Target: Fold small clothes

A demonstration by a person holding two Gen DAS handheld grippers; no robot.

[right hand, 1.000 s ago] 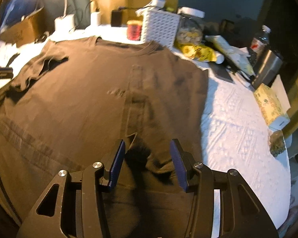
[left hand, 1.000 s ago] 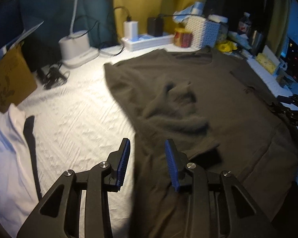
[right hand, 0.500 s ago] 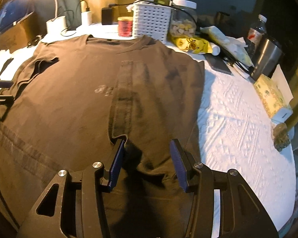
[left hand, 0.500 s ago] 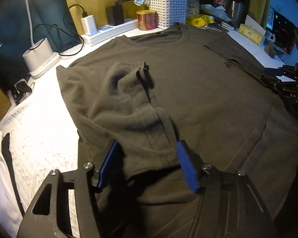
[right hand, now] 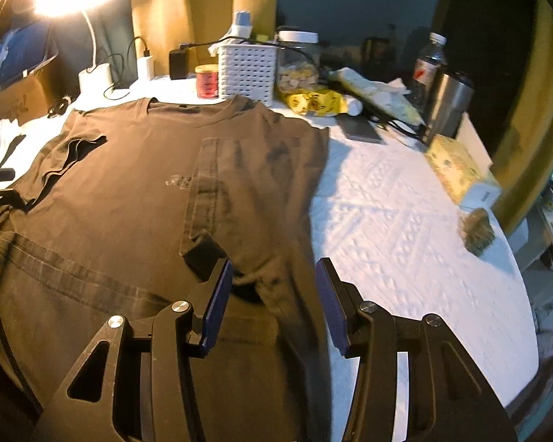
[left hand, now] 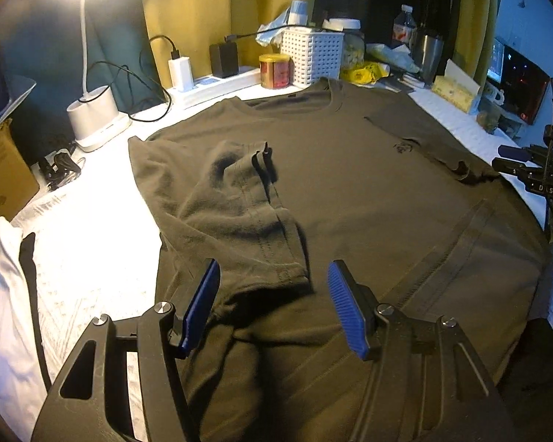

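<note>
A dark olive T-shirt [left hand: 350, 191] lies flat on the white textured bedcover, collar toward the far clutter; it also fills the right wrist view [right hand: 129, 191]. Both sleeves are folded inward onto the body: the left sleeve [left hand: 247, 213] lies rumpled just beyond my left gripper [left hand: 274, 294], which is open and empty above the shirt's side. The right sleeve [right hand: 247, 184] lies flat ahead of my right gripper [right hand: 274, 291], also open and empty over the shirt's right edge. The right gripper also shows in the left wrist view [left hand: 531, 173].
A lit white desk lamp [left hand: 96, 118], power strip with chargers [left hand: 217, 81], red tin [left hand: 274, 72], white basket [left hand: 311, 55], jar, bottle and steel tumbler [right hand: 449, 105] line the far edge. A cardboard box [left hand: 3, 180] and white cloth [left hand: 3, 294] lie left. Bare bedcover [right hand: 405, 228] lies right.
Both grippers have let go of the sleeves and drawn back toward the near edge, jaws wider. The left sleeve, earlier between the left fingers, now rests on the shirt.
</note>
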